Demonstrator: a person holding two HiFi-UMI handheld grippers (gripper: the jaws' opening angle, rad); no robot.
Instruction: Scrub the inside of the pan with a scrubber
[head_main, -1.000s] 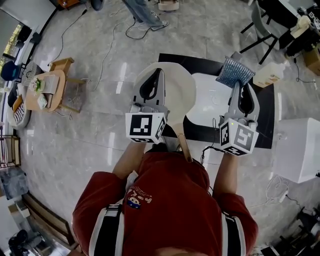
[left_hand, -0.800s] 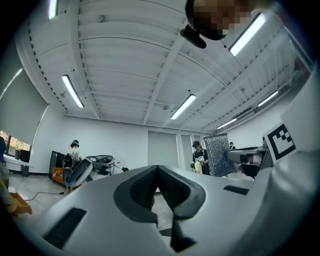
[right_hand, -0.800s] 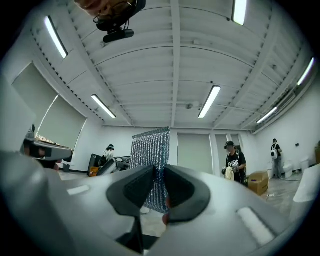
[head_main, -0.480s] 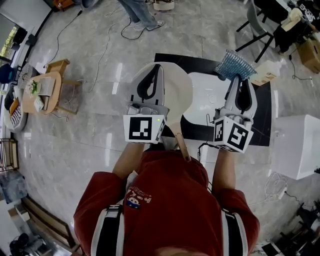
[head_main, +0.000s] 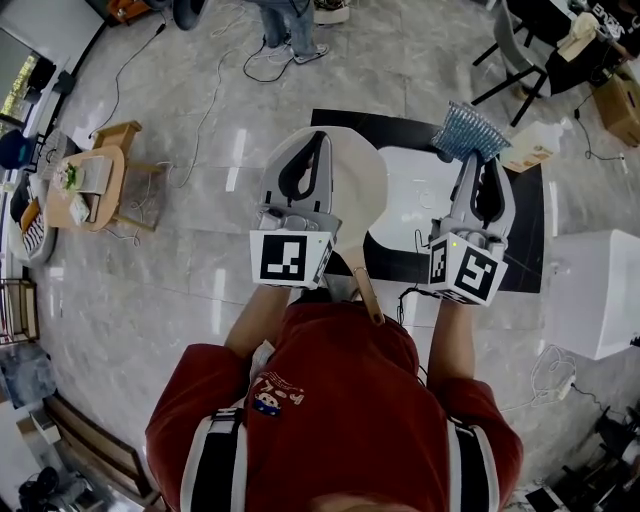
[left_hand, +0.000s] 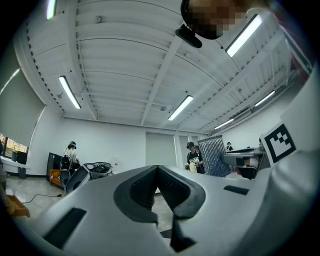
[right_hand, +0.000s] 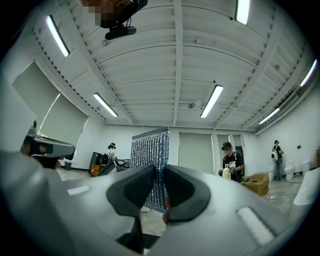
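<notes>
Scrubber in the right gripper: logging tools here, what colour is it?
The scrubber is shiny silver-blue mesh, clearest in the right gripper view.

It was a big work room, like a lab or a test room, not a home. The floor (head_main: 180, 270) was shiny grey stone, and loose cables (head_main: 548, 372) lay on it. The high white ceiling (left_hand: 120, 65) had rows of long strip lights (left_hand: 69, 92). Other people (right_hand: 230, 161) stood far off by the plain white walls with gear on their heads. A cardboard box (right_hand: 258, 182) sat on the floor. A black chair (head_main: 505, 55) and a small wooden table (head_main: 95, 180) with things on it stood out in the open.
</notes>
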